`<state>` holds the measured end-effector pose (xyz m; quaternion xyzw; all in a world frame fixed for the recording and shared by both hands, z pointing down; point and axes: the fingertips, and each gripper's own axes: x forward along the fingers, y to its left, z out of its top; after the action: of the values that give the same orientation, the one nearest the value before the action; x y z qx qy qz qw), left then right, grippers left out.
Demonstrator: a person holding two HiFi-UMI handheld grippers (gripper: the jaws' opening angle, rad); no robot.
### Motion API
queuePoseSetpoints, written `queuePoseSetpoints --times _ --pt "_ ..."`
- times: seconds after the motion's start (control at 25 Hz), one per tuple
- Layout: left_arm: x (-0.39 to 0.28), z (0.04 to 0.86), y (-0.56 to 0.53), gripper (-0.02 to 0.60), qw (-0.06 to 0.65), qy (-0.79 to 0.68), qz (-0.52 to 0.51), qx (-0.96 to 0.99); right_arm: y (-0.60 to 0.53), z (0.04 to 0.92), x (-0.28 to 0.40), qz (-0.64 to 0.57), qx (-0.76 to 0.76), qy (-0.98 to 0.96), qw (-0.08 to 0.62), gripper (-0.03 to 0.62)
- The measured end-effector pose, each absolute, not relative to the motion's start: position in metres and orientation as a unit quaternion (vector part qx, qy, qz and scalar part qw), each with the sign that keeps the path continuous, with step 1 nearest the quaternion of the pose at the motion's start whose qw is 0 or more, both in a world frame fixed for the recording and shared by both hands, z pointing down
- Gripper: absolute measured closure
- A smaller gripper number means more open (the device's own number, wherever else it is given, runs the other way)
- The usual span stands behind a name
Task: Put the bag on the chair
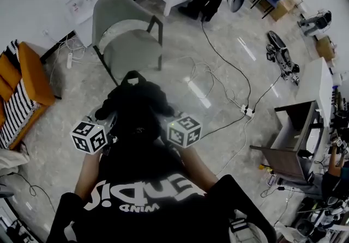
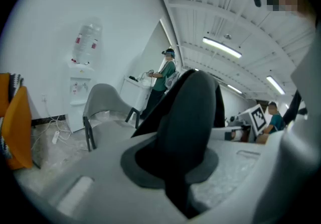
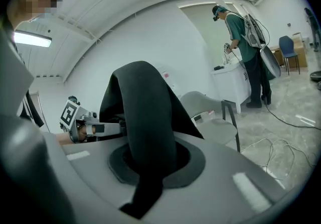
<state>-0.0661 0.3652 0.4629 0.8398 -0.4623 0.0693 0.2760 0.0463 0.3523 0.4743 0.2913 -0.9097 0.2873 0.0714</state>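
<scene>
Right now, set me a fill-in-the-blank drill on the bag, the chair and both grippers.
1. The left gripper is shut on the ____ bag.
2. The right gripper is ____ on the same bag.
3. The bag is not yet on the chair, whose seat is coloured ____.
Missing words: black; shut; grey.

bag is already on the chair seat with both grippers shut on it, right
Not on the chair. The head view shows the bag held in the air short of the chair. The left gripper and right gripper are indeed both shut on it.
</scene>
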Motion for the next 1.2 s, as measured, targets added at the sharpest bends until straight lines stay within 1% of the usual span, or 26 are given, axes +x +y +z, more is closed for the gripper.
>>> queuePoseSetpoints --times 0.36,0.56,0.92,1.2 --pt "-0.048 0.452 0.341 0.540 0.265 -0.486 0.044 0.832 0.320 0.462 0.061 0.269 0.267 -0.922 0.074 0.562" --pt "-0.049 0.457 0.314 0.540 0.270 -0.484 0.044 0.831 0.293 0.466 0.058 0.260 0.274 -0.922 0.086 0.562" --pt "-0.063 0.476 0.225 0.540 0.285 -0.477 0.048 0.830 0.208 0.485 0.046 0.273 0.285 -0.914 0.096 0.562" --pt "-0.082 0.470 0.143 0.540 0.292 -0.467 0.050 0.833 0.129 0.480 0.028 0.280 0.284 -0.912 0.096 0.562"
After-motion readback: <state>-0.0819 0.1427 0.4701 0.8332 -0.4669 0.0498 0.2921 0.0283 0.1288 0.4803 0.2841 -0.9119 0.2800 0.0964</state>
